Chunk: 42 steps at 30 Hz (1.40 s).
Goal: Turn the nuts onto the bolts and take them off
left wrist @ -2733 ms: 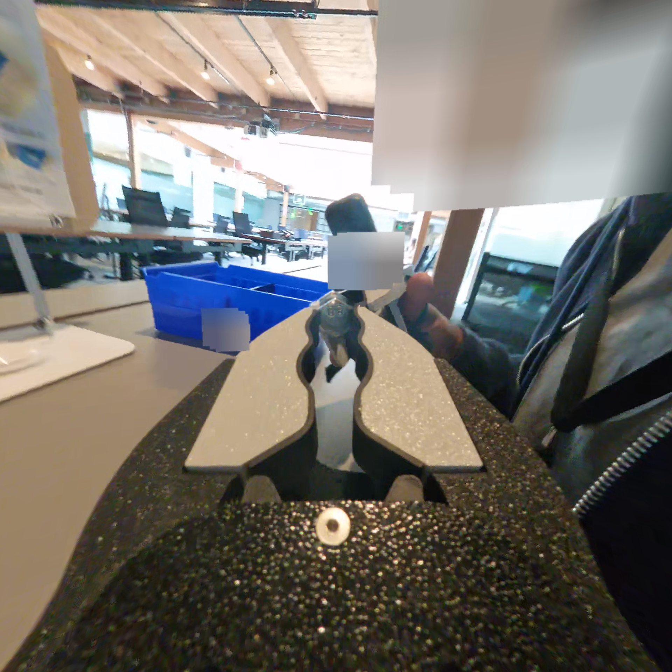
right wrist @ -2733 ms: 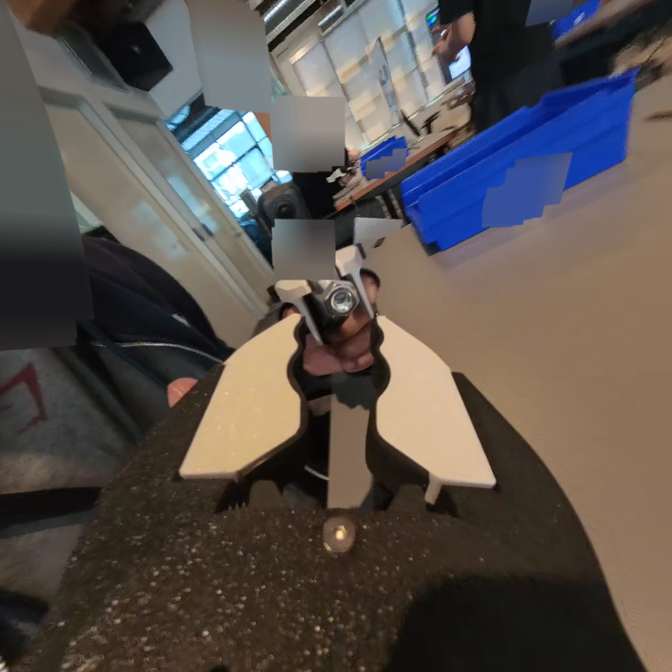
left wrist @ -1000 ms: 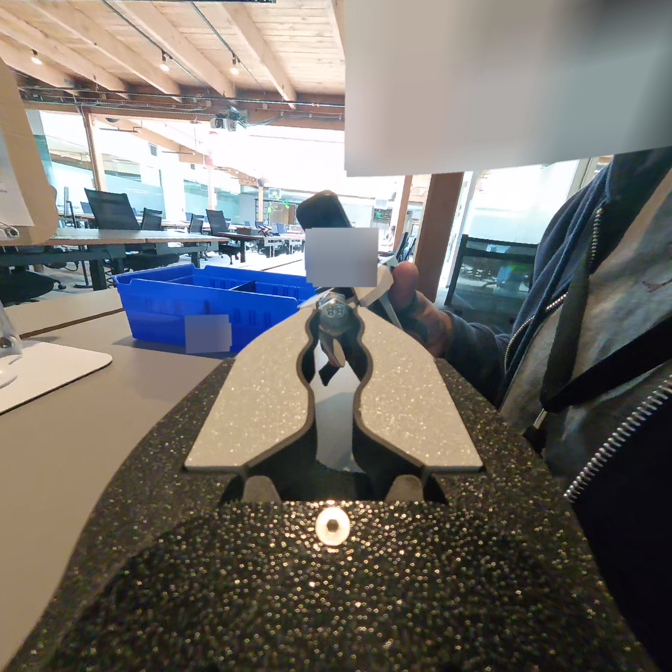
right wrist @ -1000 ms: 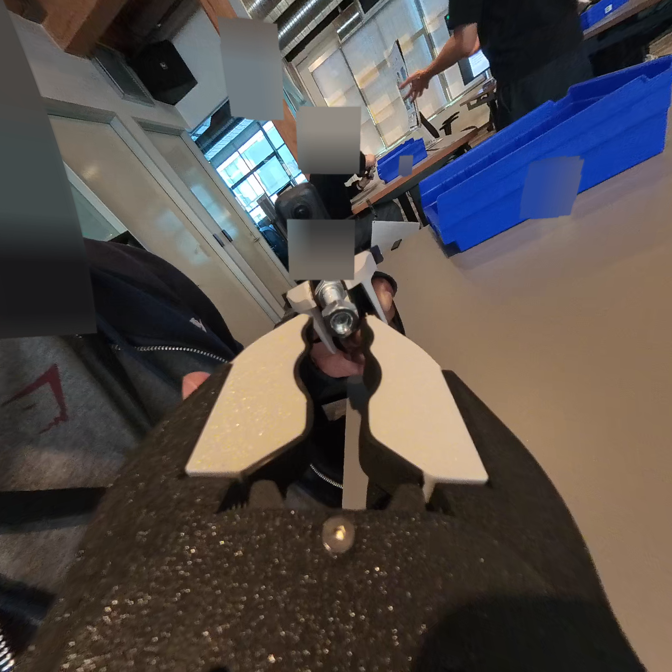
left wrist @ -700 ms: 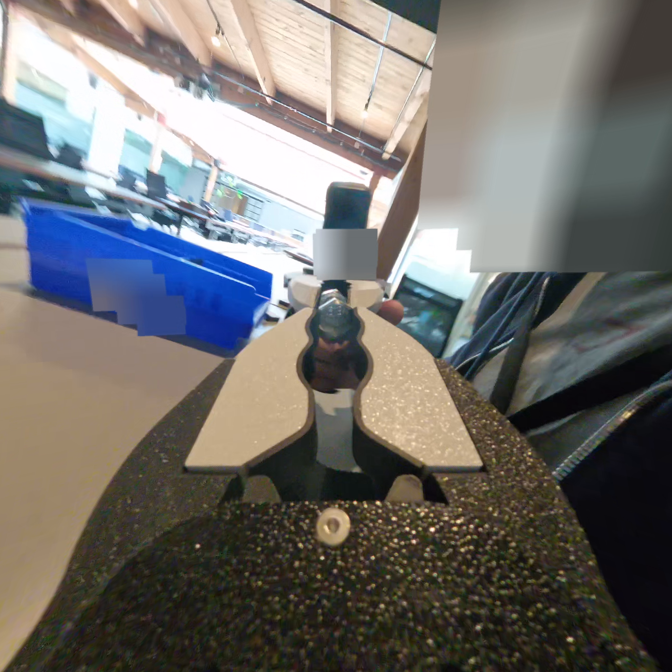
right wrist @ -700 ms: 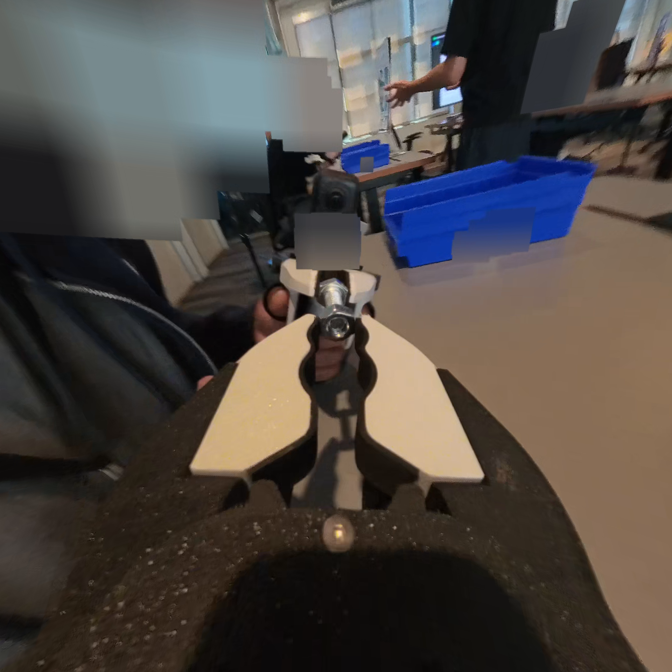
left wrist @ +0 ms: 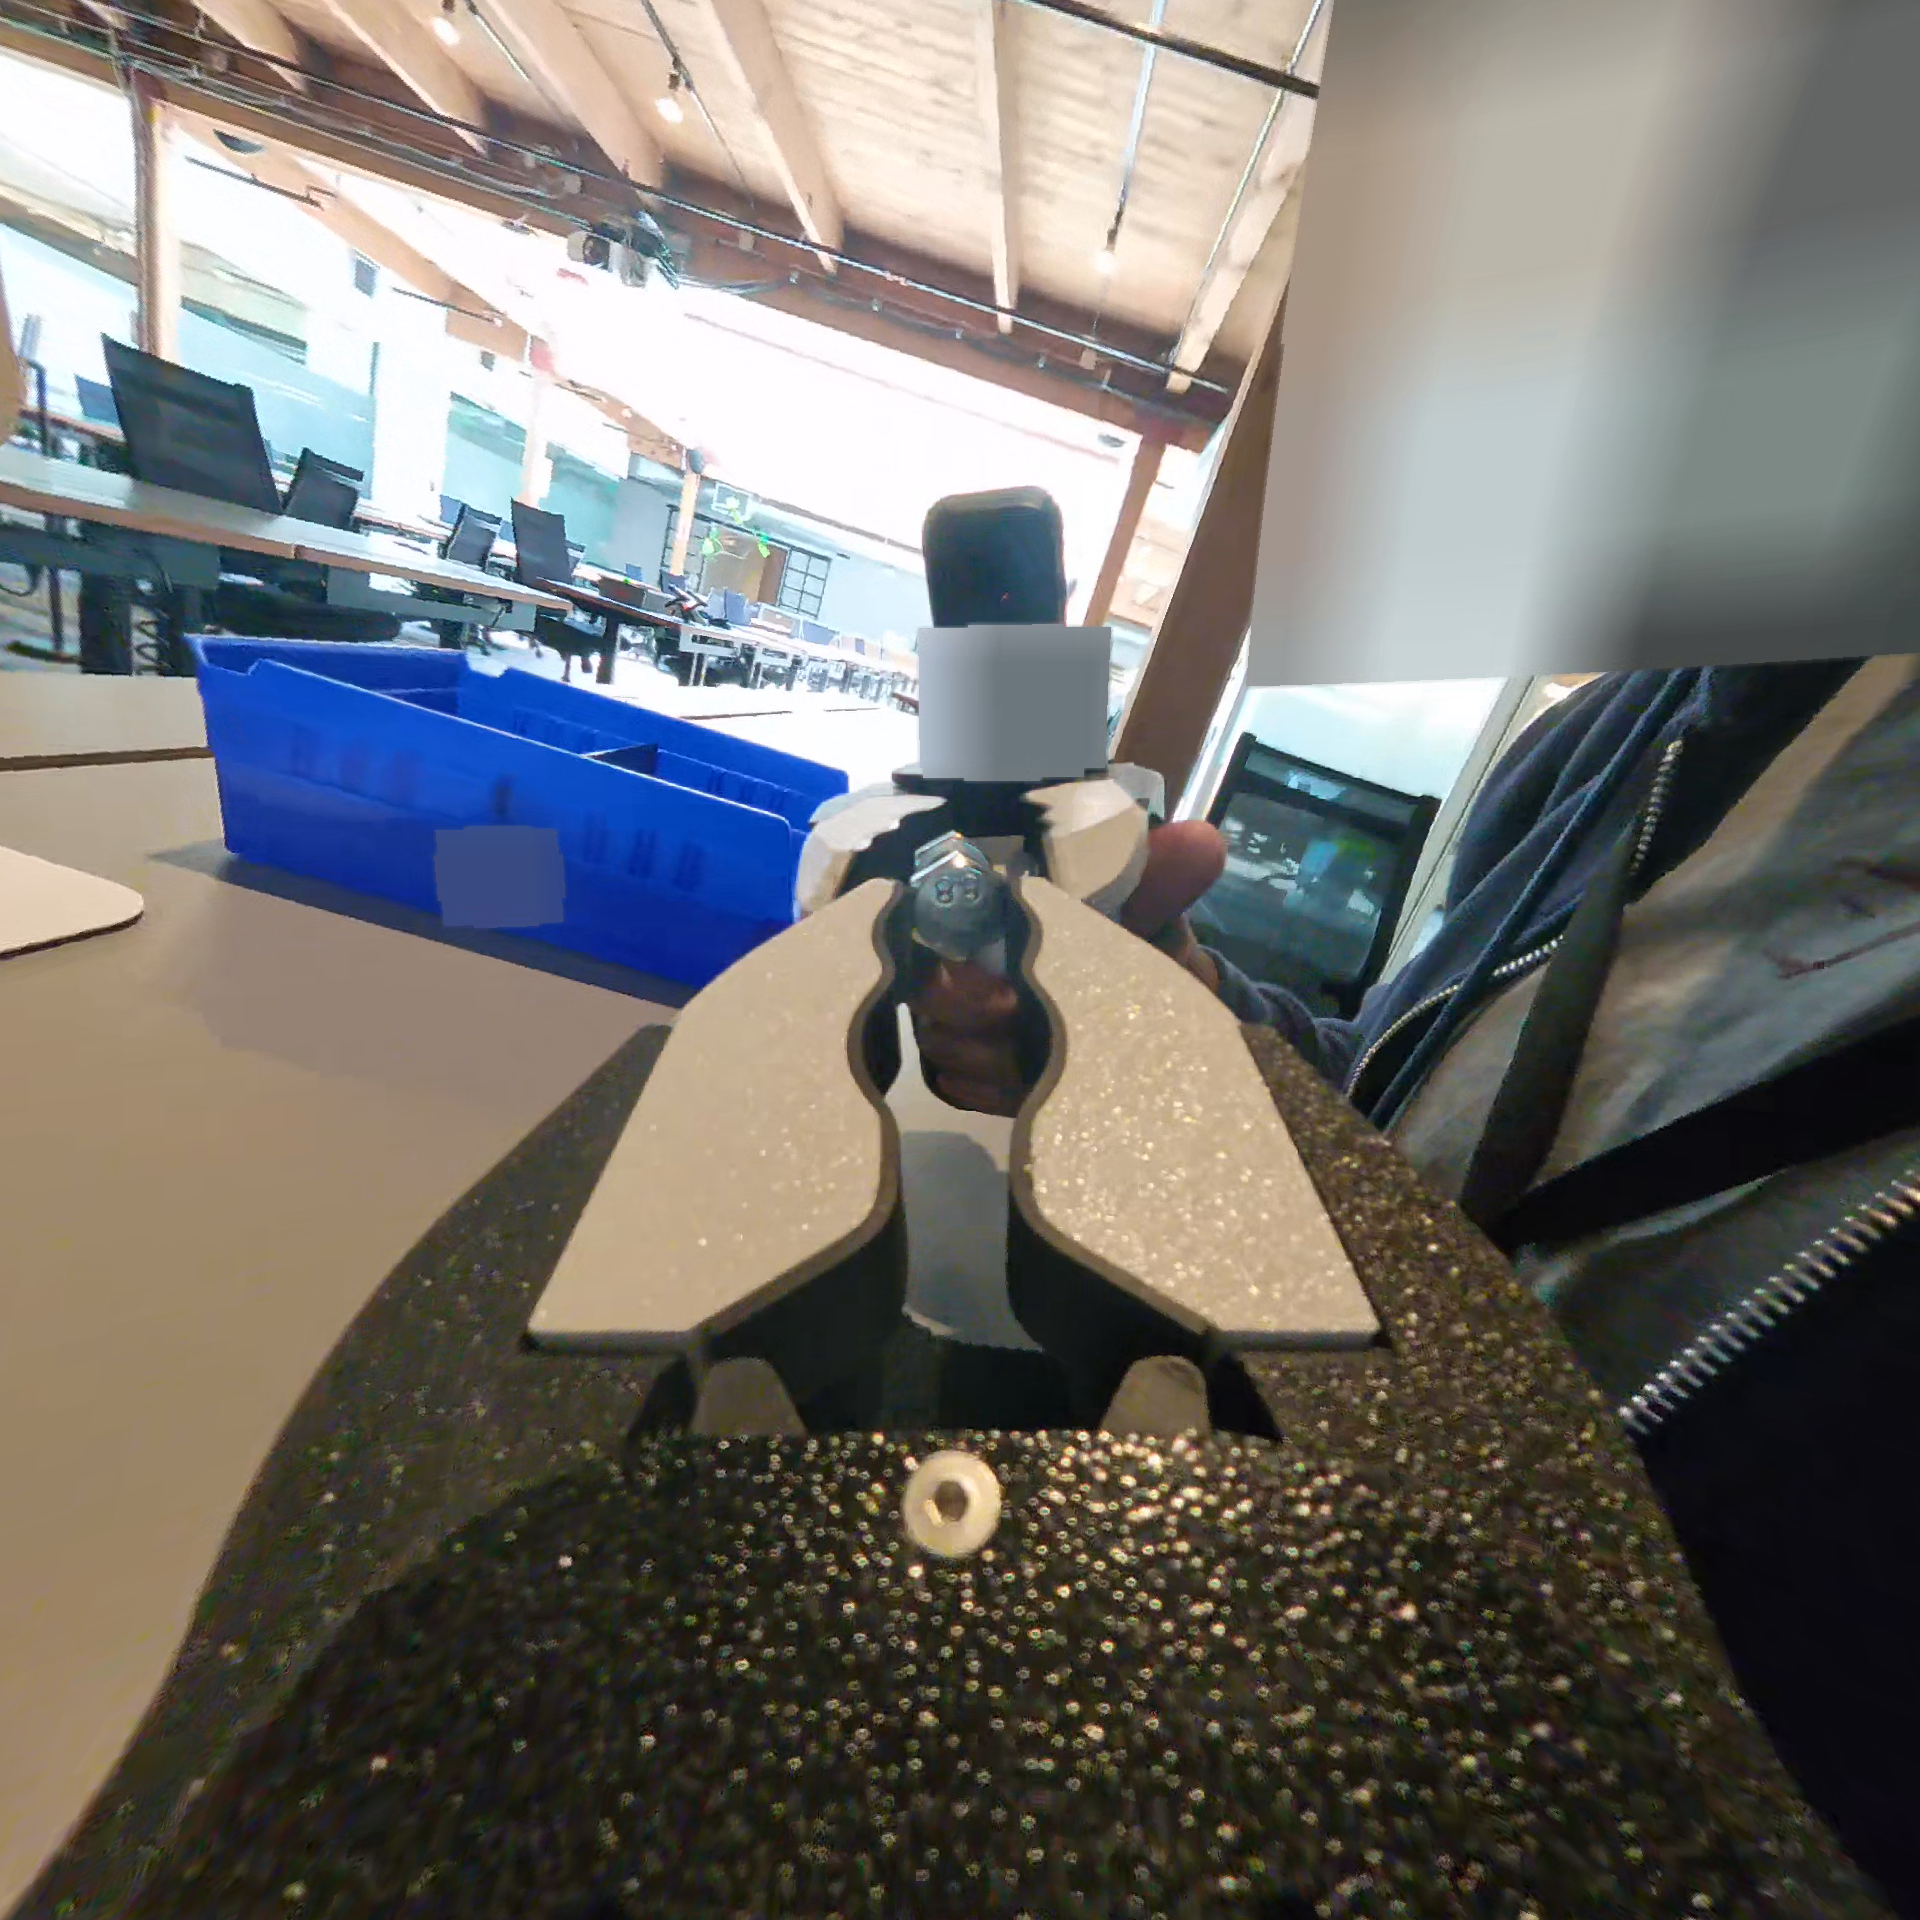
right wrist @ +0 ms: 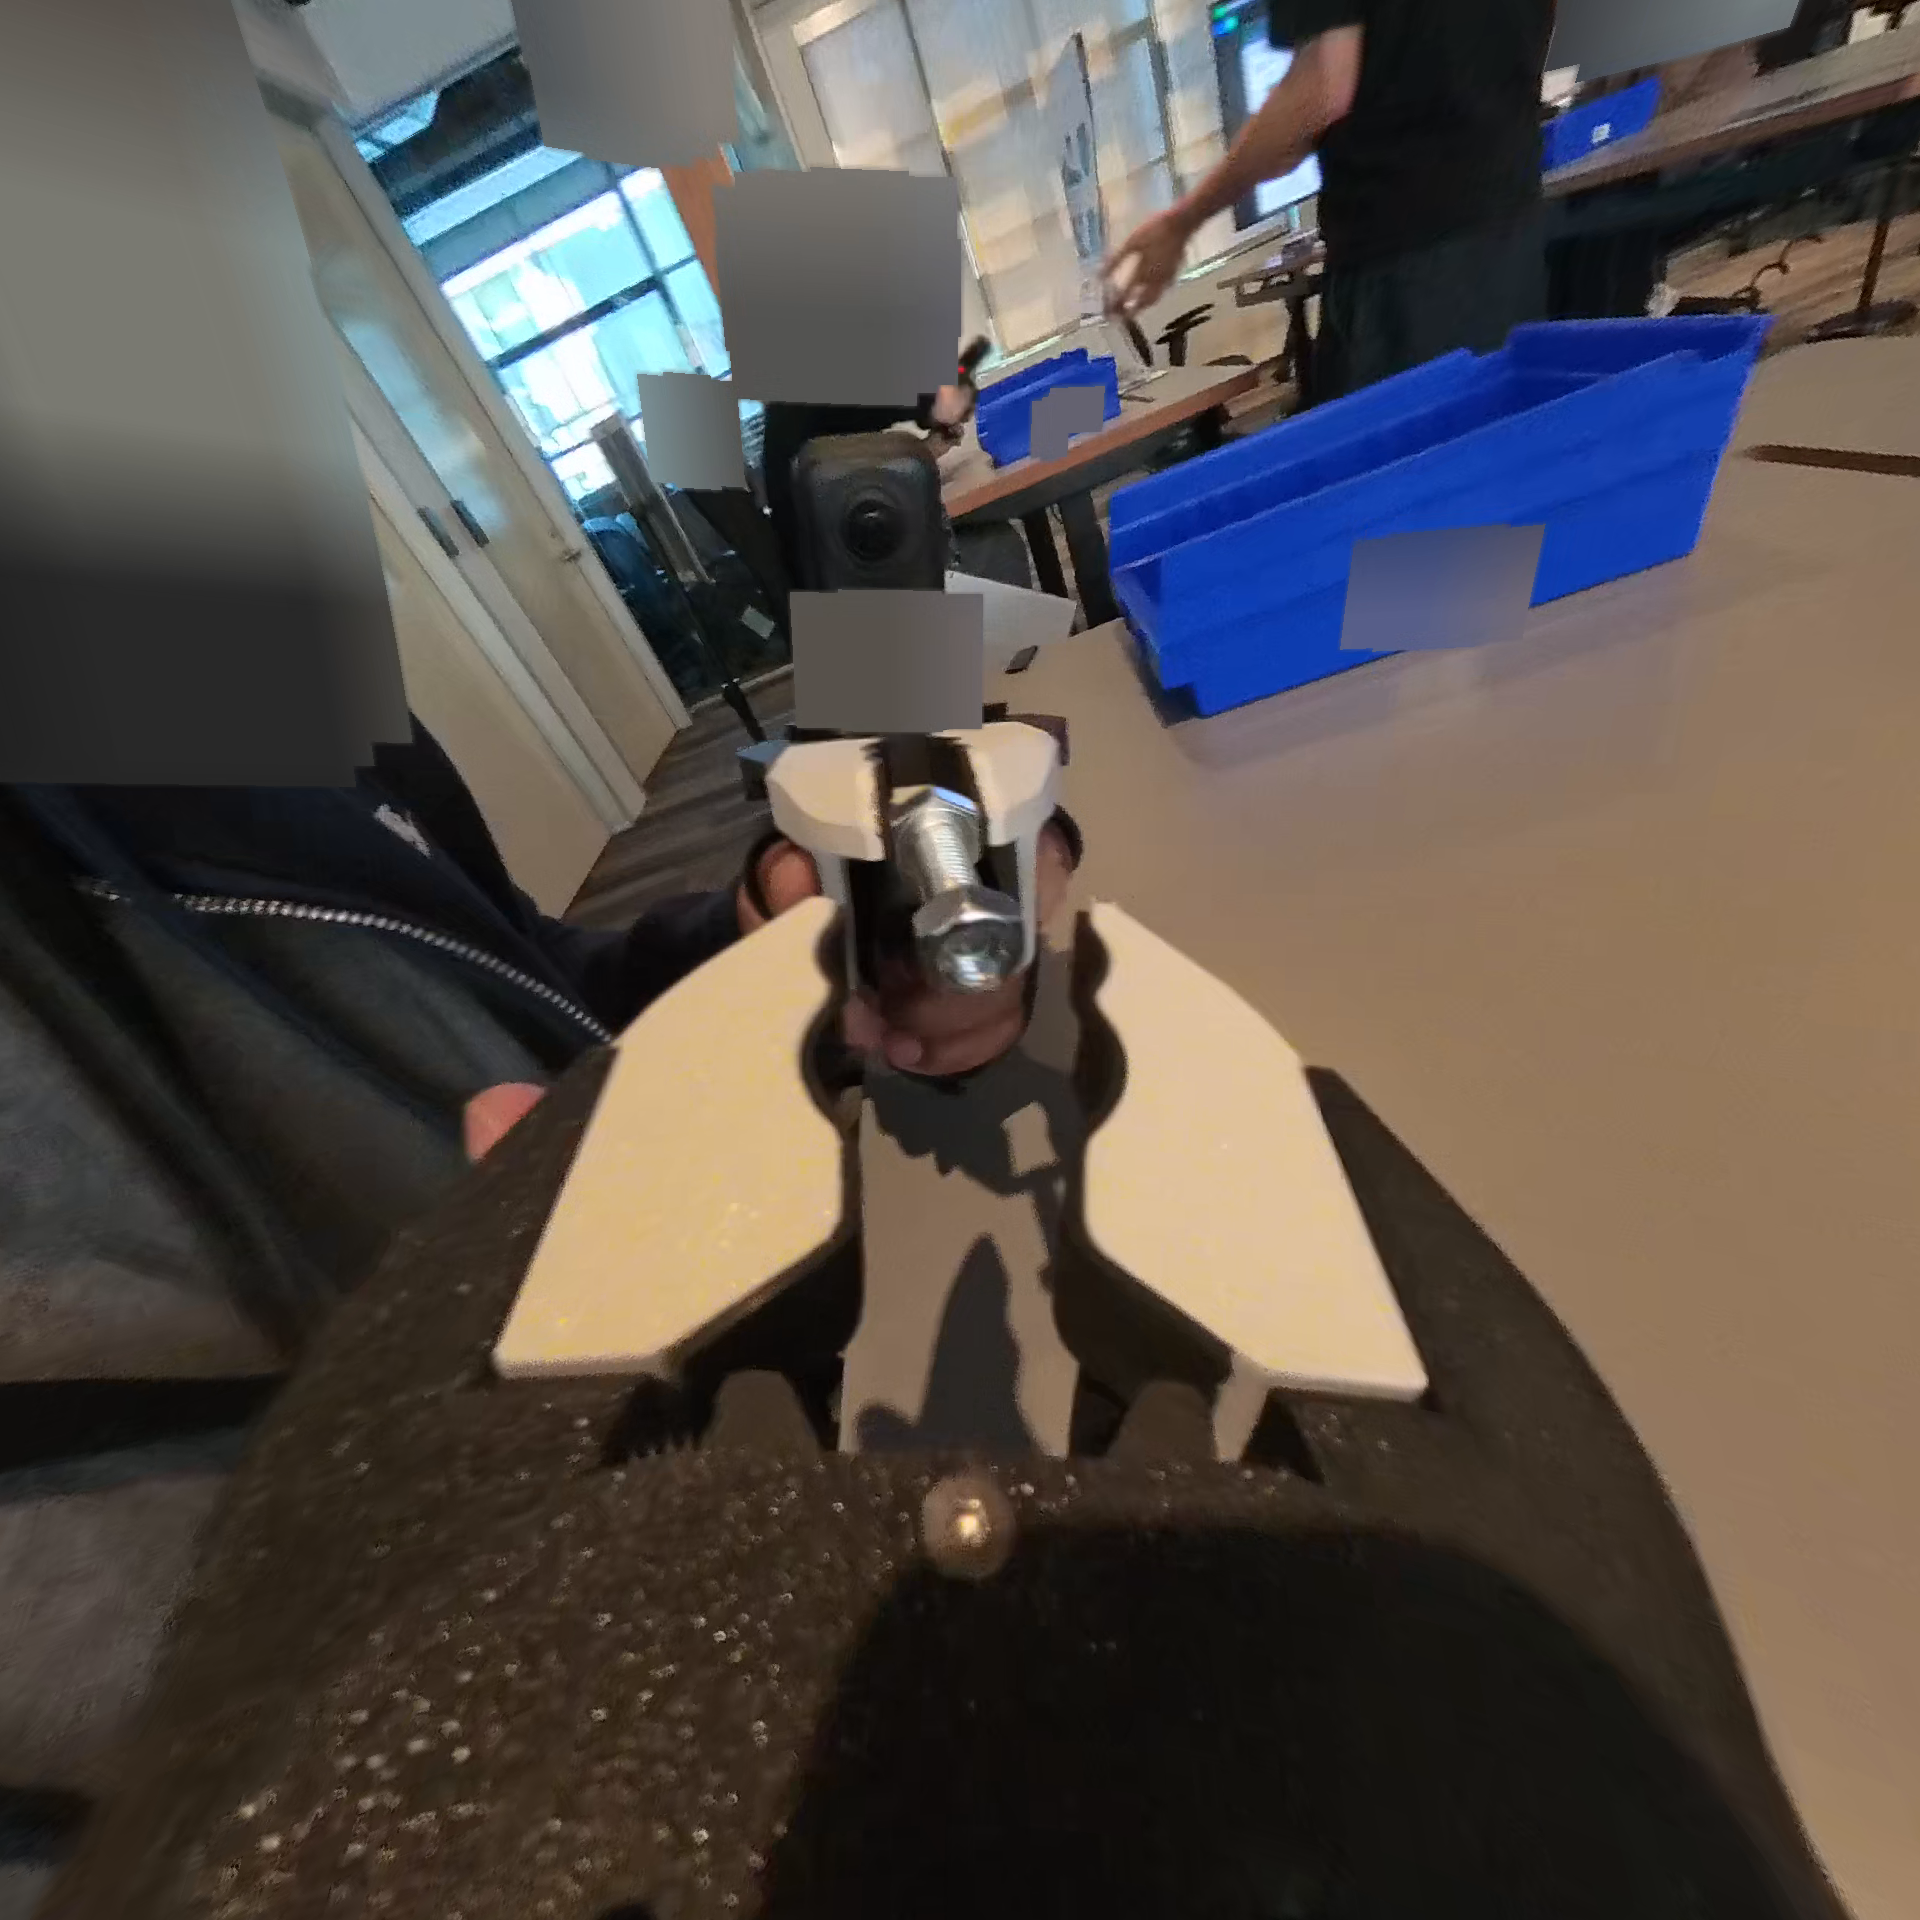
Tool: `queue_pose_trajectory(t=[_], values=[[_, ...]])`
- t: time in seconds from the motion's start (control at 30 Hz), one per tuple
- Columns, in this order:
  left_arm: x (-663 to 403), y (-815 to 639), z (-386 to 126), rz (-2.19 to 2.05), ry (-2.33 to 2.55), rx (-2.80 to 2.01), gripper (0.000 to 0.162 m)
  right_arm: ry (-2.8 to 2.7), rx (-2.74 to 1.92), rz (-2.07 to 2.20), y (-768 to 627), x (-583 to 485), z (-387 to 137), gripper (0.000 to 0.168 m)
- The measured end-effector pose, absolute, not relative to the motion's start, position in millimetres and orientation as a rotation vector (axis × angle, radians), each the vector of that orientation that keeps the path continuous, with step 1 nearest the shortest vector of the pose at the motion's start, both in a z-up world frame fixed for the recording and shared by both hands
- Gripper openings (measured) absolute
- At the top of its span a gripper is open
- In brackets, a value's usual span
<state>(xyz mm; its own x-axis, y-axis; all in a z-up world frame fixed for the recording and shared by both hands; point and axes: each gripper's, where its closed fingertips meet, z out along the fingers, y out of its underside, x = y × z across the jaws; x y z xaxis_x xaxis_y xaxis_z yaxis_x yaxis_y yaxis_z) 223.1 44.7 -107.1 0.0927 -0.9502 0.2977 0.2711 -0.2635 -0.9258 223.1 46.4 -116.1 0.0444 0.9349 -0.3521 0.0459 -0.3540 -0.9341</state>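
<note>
hiding bolt (left wrist: 956, 906) shank, left claw (left wrist: 958, 914)

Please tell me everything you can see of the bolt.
The bolt looks like bright silver metal, with a threaded shank and a hex head bearing stamped marks. The shut left tool clamps the head and holds the bolt in the air, roughly level. A hex nut sits at the free end, which points into the gap of the open right tool, untouched by it.
</note>
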Motion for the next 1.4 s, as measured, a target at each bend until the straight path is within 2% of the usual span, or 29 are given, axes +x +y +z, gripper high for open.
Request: queue_pose_trajectory(t=[0.07, 0.47, 0.57, 0.67, 0.77, 1.0, 1.07, 1.13, 1.3, 1.4], values=[[224, 44, -107, -1.417, 0.775, -1.270, 0.016, -1.062, -1.517, 1.408, 43, 221, -116, 0.019], [226, 39, -109, -2.168, 0.455, -1.246, 0.016, -1.348, -1.121, 0.734, 40, 224, -112, 0.018], [225, 40, -110, -2.103, 0.472, -1.247, 0.016, -1.308, -1.184, 0.828, 42, 223, -113, 0.020], [222, 44, -108, -1.944, 0.525, -1.253, 0.016, -1.219, -1.302, 0.955, 49, 224, -115, 0.046], [217, 49, -106, -1.717, 0.587, -1.249, 0.016, -1.133, -1.382, 1.115, 50, 225, -111, 0.049], [217, 45, -100, -1.286, 0.798, -1.195, 0.016, -1.057, -1.514, 1.410, 44, 220, -111, 0.045], [218, 41, -99, -1.261, 0.832, -1.173, 0.016, -1.059, -1.526, 1.452, 42, 218, -112, 0.038], [221, 37, -100, -1.259, 0.868, -1.164, 0.016, -1.072, -1.489, 1.476, 38, 217, -109, 0.021], [222, 36, -102, -1.459, 0.800, -1.191, 0.016, -1.163, -1.398, 1.302, 39, 219, -111, 0.019], [224, 37, -106, -1.751, 0.679, -1.253, 0.016, -1.255, -1.263, 1.011, 43, 221, -112, 0.019]])
